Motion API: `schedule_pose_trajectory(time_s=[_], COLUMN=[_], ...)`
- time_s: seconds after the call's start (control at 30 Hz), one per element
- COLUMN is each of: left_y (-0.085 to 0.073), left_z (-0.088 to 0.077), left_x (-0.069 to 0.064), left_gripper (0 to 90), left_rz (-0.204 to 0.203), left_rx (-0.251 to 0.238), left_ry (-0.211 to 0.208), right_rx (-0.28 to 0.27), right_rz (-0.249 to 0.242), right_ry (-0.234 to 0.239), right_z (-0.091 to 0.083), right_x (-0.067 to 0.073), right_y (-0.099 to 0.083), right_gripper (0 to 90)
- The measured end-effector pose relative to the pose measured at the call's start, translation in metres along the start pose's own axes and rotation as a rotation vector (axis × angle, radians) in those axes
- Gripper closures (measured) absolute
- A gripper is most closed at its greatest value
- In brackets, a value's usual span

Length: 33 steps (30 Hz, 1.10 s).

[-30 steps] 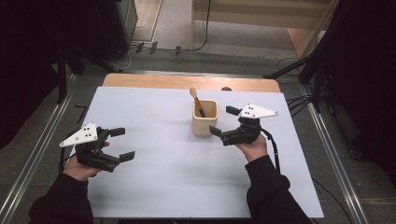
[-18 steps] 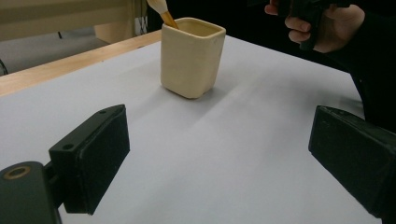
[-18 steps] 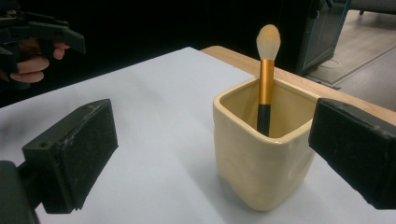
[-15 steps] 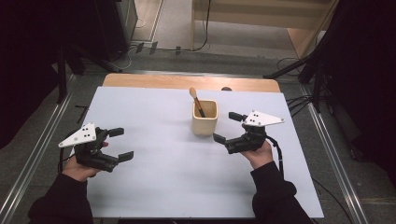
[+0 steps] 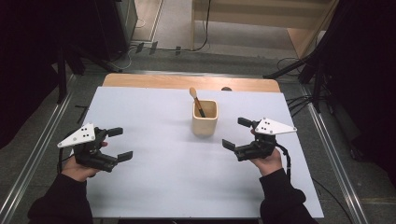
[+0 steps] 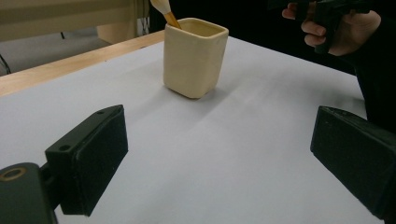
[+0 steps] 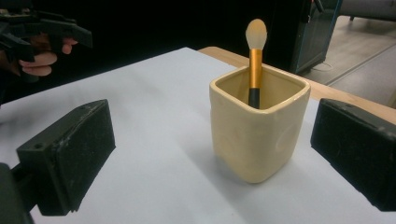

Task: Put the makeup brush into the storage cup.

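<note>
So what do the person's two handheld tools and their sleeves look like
Both the left tool and the right tool are black, each with two blocky rectangular jaws faced with dark pads. A light grey three-cornered plate with small dark dots tops each one. A black cable trails from the right tool. The person wears black long sleeves.

Upright cream square cup (image 5: 205, 118) mid-table, gold-handled brush (image 5: 196, 101) leaning inside.

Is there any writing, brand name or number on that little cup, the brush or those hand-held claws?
None can be read: the cream cup is plain, the brush bears no mark, and the grey plates on the left gripper and right gripper show only small dark dots.
</note>
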State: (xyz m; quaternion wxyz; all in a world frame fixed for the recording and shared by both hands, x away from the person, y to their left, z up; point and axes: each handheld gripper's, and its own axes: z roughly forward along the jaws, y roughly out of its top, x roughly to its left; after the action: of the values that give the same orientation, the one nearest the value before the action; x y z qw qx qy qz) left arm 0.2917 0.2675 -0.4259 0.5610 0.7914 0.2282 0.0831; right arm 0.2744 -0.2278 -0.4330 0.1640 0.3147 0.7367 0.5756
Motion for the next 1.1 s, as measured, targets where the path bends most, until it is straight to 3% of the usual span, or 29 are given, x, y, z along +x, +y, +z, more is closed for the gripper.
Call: schedule_pose_trajectory(time_s=[0.3,1.1], left_y=[-0.001,-0.006], left_z=[-0.002,-0.007], left_x=[0.002,0.007], left_gripper=[1.4,0.0], left_rz=[-0.011,-0.017], left_rx=[-0.005,-0.007], left_ry=[0.01,0.031], right_rx=[-0.002,-0.025], right_rz=[-0.016,-0.001], right_ry=[-0.01,-0.039], right_z=[-0.013,-0.036], right_x=[0.0,0.002], right_y=[-0.007,-0.023], right_gripper=[0.0,0.0])
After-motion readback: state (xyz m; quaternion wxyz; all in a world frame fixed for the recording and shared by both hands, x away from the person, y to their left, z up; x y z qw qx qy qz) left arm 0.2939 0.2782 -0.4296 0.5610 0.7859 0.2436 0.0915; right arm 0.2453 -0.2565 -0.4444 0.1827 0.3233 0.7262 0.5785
